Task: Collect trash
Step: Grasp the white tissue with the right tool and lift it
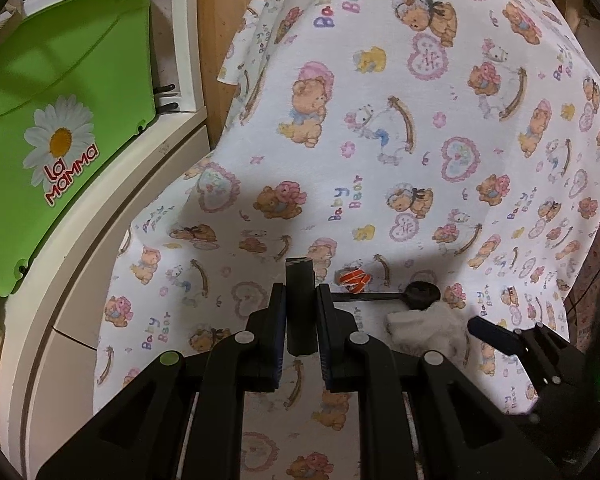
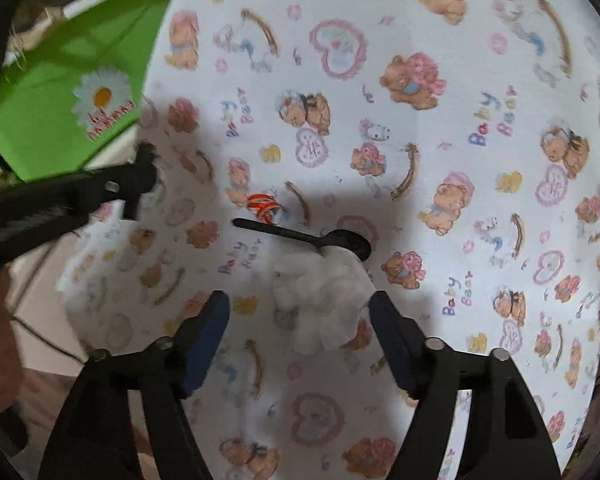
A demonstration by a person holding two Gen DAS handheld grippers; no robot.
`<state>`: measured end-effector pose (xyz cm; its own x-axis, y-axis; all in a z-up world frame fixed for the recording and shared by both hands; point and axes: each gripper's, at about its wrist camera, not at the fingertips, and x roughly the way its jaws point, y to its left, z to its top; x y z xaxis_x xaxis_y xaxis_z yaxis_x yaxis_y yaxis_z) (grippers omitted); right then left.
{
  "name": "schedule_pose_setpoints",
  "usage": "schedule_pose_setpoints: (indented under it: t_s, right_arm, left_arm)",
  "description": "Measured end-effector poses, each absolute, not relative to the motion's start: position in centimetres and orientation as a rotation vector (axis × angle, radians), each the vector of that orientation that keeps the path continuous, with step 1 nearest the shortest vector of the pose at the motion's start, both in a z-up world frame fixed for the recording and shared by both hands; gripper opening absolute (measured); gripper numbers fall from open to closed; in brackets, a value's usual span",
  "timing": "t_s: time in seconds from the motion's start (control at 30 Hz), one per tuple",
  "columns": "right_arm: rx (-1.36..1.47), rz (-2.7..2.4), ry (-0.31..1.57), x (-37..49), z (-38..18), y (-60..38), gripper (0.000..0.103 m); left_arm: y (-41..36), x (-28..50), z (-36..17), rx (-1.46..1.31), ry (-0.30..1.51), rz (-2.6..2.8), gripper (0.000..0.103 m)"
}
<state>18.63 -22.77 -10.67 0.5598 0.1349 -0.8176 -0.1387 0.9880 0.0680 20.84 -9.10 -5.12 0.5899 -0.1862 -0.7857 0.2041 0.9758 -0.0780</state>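
Right gripper (image 2: 298, 312) is standing wide, jaws apart w/ nothing pinched — you're hovering it right over the crumpled white tissue (image 2: 324, 300), which is sitting between the two blue pads, closer to the right-hand one. That's your key relation: tissue is just ahead of and below the fingertips, roughly centred, so I'm judging a short drop plus a squeeze is what's coming. The wad has no real long axis, it's lumpy, sagging a bit toward you at its lower edge.

Touching the tissue's far side you're seeing the black plastic spoon (image 2: 304, 237). Its long axis is running crosswise to your fingers: handle pointing left, bowl on the right, partly tucked under the tissue. Watch that; closing on the tissue may drag the spoon along.

Just beyond the spoon's handle end, the small orange-and-white wrapper (image 2: 262, 206) is lying on the teddy-print cloth (image 2: 460, 160), near but apart from the tissue.

Left gripper (image 1: 301, 316) is clamped narrow on a dark stubby bar-like piece (image 1: 300, 304), held upright between its pads; can't tell what it is. From the left wrist view the tissue (image 1: 424, 328) is lying off to its right, so the right hand is clearly nearer.

Green bin (image 1: 60, 120) w/ the daisy logo is sitting off to the left, well apart from the trash.
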Motion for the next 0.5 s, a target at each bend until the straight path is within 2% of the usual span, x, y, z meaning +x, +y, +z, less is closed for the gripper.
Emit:
schedule_pose_setpoints:
  t_s: [0.33, 0.43, 0.5]
  right_arm:
    - [0.095, -0.059, 1.006, 22.0, -13.8, -25.5, 0.075]
    - [0.07, -0.061, 1.003, 22.0, -13.4, -26.0, 0.053]
    - [0.053, -0.045, 0.997, 21.6, -13.3, -26.1, 0.03]
  left_arm:
    - [-8.8, 20.9, -5.5, 0.051, 0.91, -0.21, 0.014]
    - [-8.6, 21.0, -5.6, 0.037, 0.917, -0.212, 0.014]
    - [-8.5, 21.0, -5.7, 0.027, 0.922, -0.217, 0.014]
